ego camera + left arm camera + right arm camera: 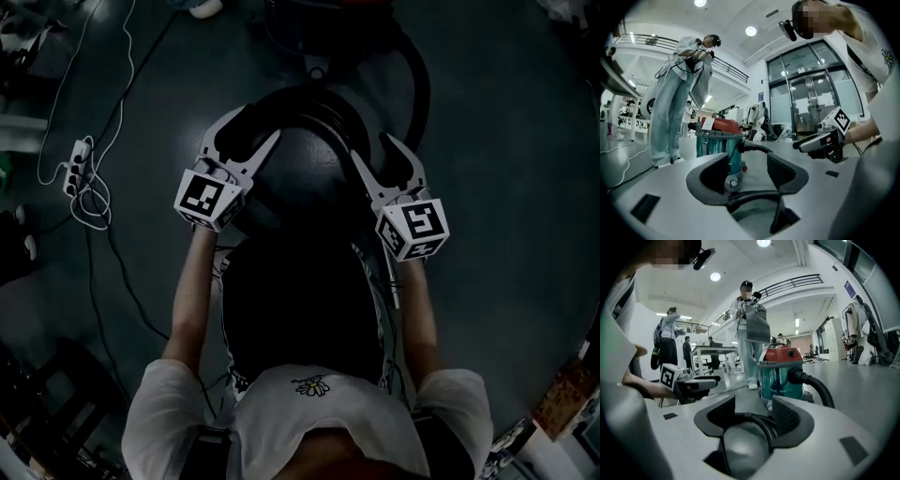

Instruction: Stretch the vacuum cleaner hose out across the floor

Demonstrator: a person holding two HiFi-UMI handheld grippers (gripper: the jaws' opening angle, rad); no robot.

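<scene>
Over the coiled hose [419,86], the left gripper [253,131] and right gripper [370,147] are hovering, jaws spread, gripping nothing.

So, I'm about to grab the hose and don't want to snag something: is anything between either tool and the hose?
Nothing visible does. The left tool and the right tool are both open, and the coiled black hose lies right at their jaws, with no other thing in between.
</scene>
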